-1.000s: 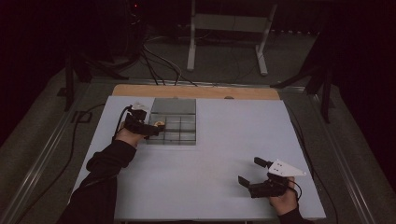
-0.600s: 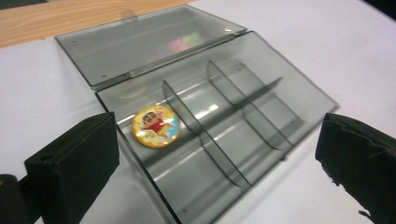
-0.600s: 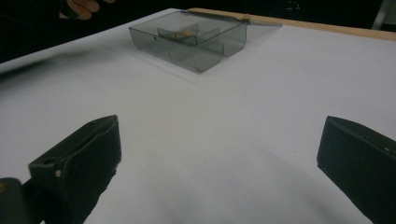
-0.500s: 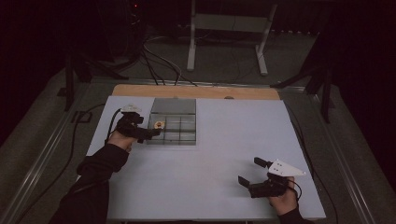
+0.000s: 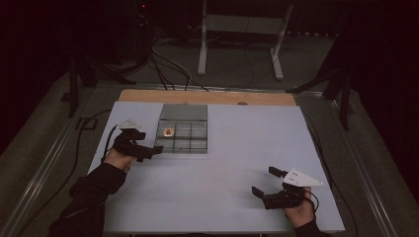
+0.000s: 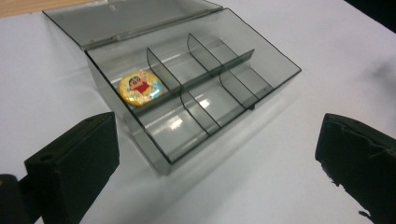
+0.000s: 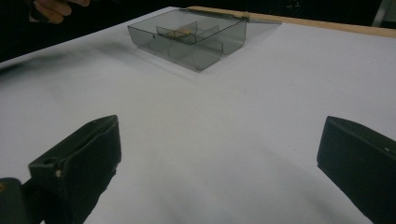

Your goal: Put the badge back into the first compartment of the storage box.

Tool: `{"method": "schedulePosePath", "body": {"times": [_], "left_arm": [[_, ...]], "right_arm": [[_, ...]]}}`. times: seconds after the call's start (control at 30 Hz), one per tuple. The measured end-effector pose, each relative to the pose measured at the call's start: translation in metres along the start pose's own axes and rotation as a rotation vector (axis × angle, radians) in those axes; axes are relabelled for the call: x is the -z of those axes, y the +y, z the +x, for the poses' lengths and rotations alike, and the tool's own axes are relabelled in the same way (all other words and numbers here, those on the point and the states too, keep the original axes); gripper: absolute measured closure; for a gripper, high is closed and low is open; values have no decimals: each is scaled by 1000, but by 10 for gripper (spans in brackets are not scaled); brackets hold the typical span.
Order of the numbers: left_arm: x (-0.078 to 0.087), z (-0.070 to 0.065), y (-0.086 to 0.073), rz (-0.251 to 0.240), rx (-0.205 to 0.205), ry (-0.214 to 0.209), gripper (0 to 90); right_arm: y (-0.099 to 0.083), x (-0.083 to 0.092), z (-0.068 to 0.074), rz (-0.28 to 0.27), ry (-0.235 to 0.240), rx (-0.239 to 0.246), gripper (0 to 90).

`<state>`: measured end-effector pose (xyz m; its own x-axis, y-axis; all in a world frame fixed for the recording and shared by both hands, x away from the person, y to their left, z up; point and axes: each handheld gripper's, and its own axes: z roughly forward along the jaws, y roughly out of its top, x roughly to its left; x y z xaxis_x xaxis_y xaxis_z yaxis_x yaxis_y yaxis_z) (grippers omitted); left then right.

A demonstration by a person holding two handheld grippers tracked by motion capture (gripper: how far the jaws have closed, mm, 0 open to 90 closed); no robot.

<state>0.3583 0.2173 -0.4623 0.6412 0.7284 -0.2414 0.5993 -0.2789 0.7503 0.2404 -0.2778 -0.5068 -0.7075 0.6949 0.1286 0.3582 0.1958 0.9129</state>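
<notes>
White table (image 5: 227, 197): left gripper (image 5: 157, 149) withdrawn from compartment box (image 5: 190, 148), jaws wide, empty; badge (image 6: 139, 87) deposited. Right gripper (image 5: 264, 181) wide, empty.

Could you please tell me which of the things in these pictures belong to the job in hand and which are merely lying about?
Belonging to the job:
- clear box with dividers, lid open
- round badge in one of its compartments
- left gripper, open beside the box

Just there:
- right gripper, open, apart from the box
- table
- cables on the floor behind
</notes>
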Motion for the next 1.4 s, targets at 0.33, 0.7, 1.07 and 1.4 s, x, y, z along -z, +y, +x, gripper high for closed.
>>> {"method": "schedulePosePath", "body": {"times": [0.33,0.7,1.07,1.4], "left_arm": [[6,-5,-23,7,-2,-6,4],[11,-17,-54,8,-14,-22,4],[16,-27,-77,3,-30,-15,4],[26,-31,-98,-38,-54,20,4]], "right_arm": [[0,0,0,3,-2,3,0],[0,0,1,6,-4,2,0],[0,0,1,9,-1,2,0],[-1,-1,1,16,6,8,0]]}}
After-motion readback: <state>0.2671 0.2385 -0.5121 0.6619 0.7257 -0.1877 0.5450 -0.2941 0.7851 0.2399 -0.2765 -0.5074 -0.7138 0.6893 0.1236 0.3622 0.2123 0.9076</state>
